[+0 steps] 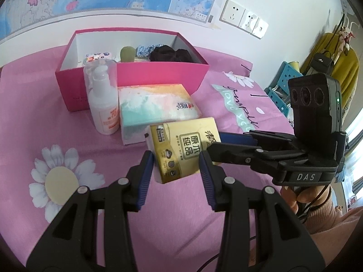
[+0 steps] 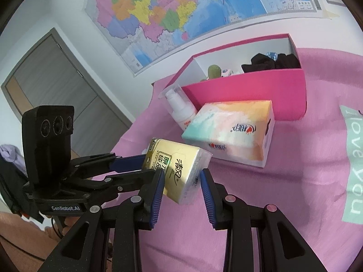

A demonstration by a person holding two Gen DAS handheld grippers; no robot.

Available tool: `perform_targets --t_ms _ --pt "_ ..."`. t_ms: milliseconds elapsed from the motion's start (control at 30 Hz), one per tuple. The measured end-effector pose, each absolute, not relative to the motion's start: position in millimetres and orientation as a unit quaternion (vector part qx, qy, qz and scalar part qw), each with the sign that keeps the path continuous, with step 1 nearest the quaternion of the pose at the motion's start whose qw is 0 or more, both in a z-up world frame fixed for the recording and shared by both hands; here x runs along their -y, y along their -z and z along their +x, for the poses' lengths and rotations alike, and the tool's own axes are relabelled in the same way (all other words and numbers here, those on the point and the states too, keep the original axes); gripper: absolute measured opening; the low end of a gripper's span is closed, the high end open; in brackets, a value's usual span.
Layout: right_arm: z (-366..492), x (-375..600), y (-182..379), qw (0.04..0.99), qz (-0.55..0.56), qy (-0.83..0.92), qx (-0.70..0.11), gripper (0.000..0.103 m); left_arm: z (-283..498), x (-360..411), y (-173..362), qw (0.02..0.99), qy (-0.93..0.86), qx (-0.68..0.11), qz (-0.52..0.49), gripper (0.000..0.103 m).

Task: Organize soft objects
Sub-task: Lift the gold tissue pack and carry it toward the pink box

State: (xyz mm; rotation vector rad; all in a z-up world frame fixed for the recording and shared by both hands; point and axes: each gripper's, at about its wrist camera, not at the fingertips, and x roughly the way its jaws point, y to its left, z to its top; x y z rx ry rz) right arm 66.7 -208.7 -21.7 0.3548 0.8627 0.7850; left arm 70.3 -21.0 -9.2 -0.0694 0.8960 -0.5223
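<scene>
A yellow tissue pack is held above the pink bed sheet, tilted. My left gripper has its blue pads on the pack's two sides. My right gripper also has its pads against the same pack, coming from the right in the left wrist view. Behind it lies a pastel tissue box, also in the right wrist view. A pink open box holds black soft items, a green sponge and a blue scrunchie.
A white pump bottle stands left of the pastel tissue box, against the pink box front. The bed sheet has a daisy print. A wall with a map is behind the bed. A door is at the left.
</scene>
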Motion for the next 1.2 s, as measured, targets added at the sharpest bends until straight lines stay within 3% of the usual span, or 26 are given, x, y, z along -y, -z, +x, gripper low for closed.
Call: perform_targets --t_ms 1200 --pt "96 223 -8 0.837 0.154 -0.375 -0.367 0.034 97 28 -18 0.882 0.254 -0.396 -0.024 0.043"
